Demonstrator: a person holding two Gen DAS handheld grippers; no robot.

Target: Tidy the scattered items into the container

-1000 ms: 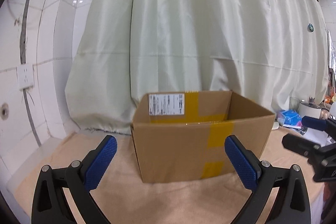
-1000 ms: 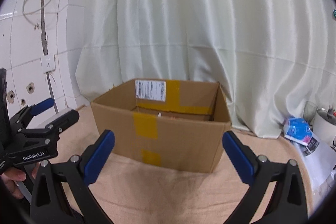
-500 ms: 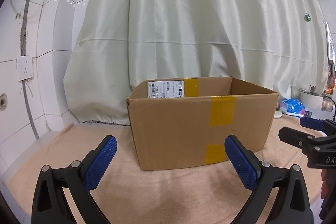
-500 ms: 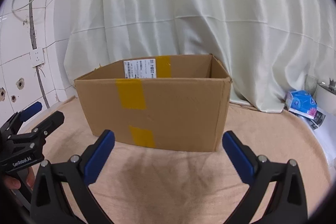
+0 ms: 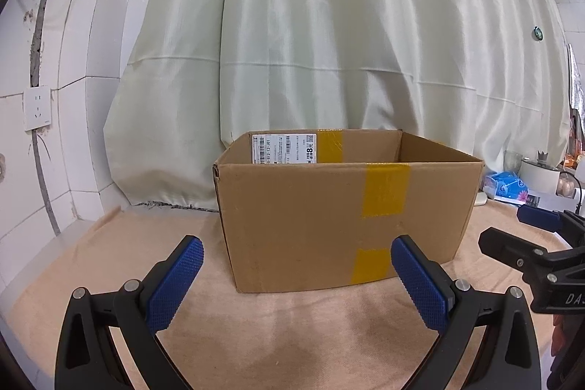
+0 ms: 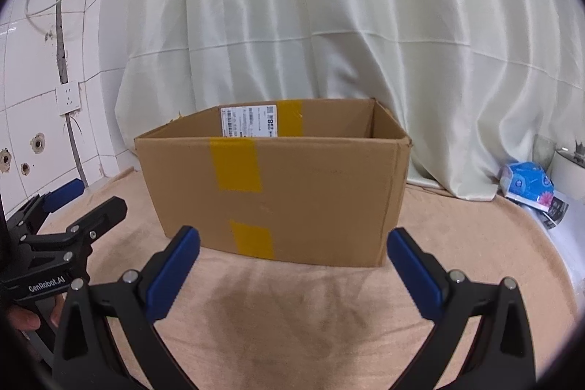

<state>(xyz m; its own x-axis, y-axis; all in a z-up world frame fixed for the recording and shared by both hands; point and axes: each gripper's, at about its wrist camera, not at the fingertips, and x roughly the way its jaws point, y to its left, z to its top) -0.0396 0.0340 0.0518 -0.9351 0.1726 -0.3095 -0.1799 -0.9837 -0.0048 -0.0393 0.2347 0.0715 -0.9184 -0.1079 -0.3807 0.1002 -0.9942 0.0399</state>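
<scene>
- Left gripper (image 5: 297, 275): jaws spread wide, nothing between the blue ribbed pads (image 5: 174, 284); held low above the cloth, facing the long front wall of the box. Seen again from the right wrist view at the left edge (image 6: 84, 198), black frame lettered "GenRobot.AI", fingertips of a hand (image 6: 22, 318) wrapped beneath it.
- Right gripper (image 6: 292, 271): jaws likewise spread, empty, blue pads (image 6: 415, 275) framing the lower front of the box. Visible from the left wrist view at the right edge (image 5: 512, 229), beside the box's right corner, not touching it.
- Cardboard box (image 5: 343, 214): the container; open-topped, upright, resting on the cloth just ahead of both grippers. Inner back wall visible, floor of the box hidden by the front wall, contents not determinable.
- Yellow tape (image 5: 384, 189): one vertical strip down the front wall in two patches, a further strip on the inner back wall.
- Shipping label (image 5: 283, 148): white, barcoded, on the inner back wall beside the tape.
- Beige cloth (image 6: 310, 317): covering the table surface, bare between grippers and box.
- Pale curtain (image 5: 329, 42): hanging behind the box, hem reaching the cloth.
- Blue tissue pack (image 6: 528, 183): to the right of the box, well apart from it, near the curtain hem.
- Wall socket (image 5: 36, 108): on the white tiled wall at left.
</scene>
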